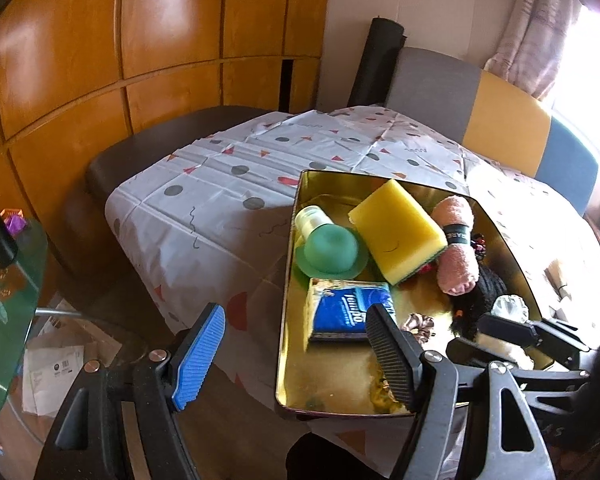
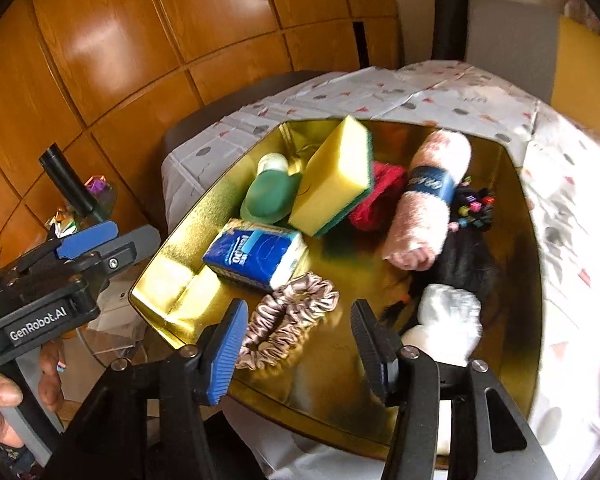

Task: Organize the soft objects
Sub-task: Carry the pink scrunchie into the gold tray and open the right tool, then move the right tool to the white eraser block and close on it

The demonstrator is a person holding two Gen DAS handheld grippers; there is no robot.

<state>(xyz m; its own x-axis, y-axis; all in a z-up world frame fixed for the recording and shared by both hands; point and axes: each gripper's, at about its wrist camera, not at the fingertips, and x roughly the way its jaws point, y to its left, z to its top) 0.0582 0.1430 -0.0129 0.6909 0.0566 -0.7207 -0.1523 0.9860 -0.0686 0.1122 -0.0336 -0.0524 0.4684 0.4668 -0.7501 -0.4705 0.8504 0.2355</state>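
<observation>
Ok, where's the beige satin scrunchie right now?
In the right wrist view, the beige satin scrunchie lies on the gold tray floor, just beyond the open right gripper, beside the blue tissue pack.

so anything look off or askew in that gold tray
Yes: the yellow sponge sits tilted, propped on the red cloth and green cap rather than lying flat in the gold tray.

Near half of the tray open, far half crowded

Your clearest room is the bare gold floor of the tray [image 2: 172,280] at its near left corner and the patterned tabletop [image 1: 204,216] left of it. The tissue pack [image 2: 256,254], scrunchie [image 2: 288,316], sponge [image 2: 336,176] and rolled towel [image 2: 428,204] block the middle and far side.
</observation>
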